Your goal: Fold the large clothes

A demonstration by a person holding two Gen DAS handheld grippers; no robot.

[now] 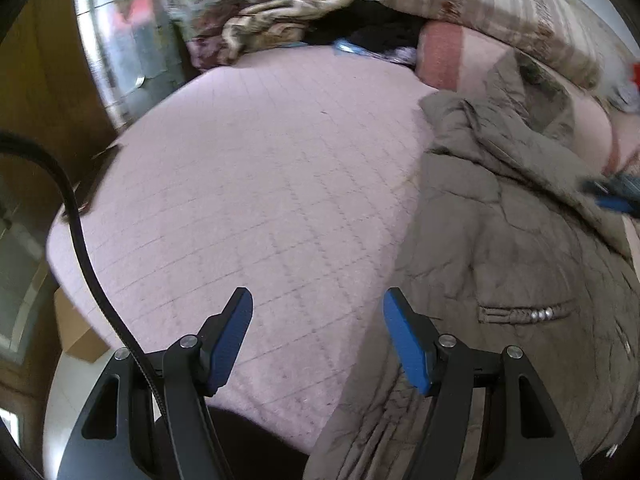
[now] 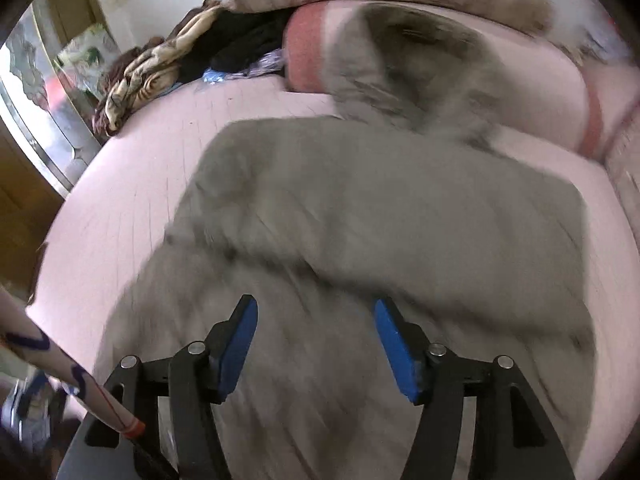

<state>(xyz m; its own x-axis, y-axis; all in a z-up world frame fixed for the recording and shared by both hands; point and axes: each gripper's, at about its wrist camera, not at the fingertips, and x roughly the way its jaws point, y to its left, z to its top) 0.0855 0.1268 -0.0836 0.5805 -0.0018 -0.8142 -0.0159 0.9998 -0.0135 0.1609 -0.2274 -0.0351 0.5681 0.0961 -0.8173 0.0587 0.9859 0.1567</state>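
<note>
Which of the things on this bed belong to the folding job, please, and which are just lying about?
Part of the job:
- grey-brown padded coat
- left gripper, open
- right gripper, open
- pink quilted bed cover, the folding surface

Just lying about:
- heap of crumpled clothes
- striped bedding roll
- pink bolster

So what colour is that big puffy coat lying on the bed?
A dull grey-brown, quilted coat. The left wrist view shows it best; the right wrist view is blurred.
</note>
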